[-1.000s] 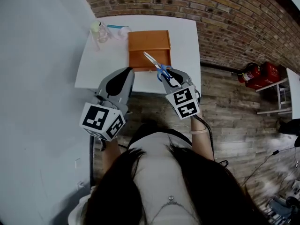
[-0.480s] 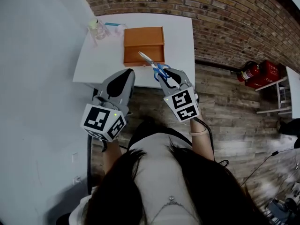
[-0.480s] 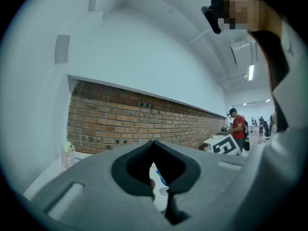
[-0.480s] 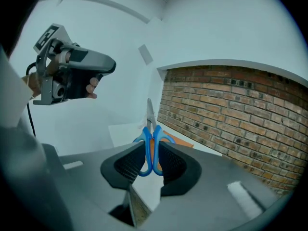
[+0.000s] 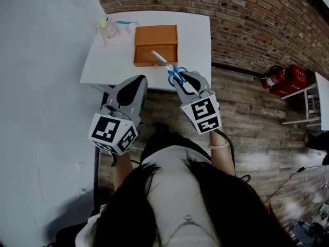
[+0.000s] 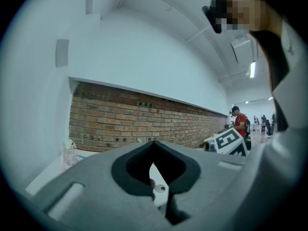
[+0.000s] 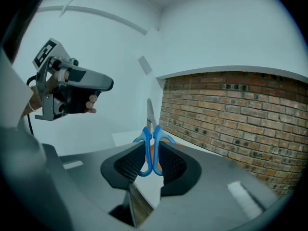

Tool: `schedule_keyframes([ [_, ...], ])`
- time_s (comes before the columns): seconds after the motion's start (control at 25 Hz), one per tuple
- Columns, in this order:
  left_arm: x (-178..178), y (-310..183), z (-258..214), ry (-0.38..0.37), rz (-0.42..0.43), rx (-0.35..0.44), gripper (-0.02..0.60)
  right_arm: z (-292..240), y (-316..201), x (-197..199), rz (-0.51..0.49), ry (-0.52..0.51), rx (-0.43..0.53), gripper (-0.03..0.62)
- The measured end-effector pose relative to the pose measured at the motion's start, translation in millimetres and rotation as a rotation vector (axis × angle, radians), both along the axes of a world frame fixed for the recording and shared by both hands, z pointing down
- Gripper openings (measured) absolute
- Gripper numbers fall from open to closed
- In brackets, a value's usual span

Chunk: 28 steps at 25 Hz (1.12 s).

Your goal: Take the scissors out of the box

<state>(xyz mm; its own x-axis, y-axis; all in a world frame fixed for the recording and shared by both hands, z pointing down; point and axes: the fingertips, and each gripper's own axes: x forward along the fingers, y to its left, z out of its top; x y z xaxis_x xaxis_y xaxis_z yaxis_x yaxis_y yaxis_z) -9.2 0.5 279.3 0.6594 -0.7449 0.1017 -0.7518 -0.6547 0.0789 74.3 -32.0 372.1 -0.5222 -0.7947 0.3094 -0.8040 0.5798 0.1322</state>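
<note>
Got the scissors [image 5: 164, 63] clamped in my right gripper [image 5: 180, 79], left gripper [image 5: 136, 81] shut on nothing; I'd lower them flat onto the desk [image 5: 196, 35], clear of the box [image 5: 156, 38].

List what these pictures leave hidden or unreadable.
- Inside of the box: head view, too small to tell whether anything remains there.
- Things beside the bottle: head view, too small to identify.
- Same box, right gripper view: nearly all hidden behind the scissors and right hand-held gripper.

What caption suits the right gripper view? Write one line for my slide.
Right gripper shut on the blue-handled scissors, blades pointing up, with a brick wall behind.
</note>
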Motion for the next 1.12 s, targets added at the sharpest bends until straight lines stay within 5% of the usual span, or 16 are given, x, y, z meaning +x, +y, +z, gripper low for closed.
schedule_keyframes([
  [1.12,35,33,-7,-0.042,-0.031,0.028,0.000,-79,46,35,-0.031,-0.126,0.212,0.097],
])
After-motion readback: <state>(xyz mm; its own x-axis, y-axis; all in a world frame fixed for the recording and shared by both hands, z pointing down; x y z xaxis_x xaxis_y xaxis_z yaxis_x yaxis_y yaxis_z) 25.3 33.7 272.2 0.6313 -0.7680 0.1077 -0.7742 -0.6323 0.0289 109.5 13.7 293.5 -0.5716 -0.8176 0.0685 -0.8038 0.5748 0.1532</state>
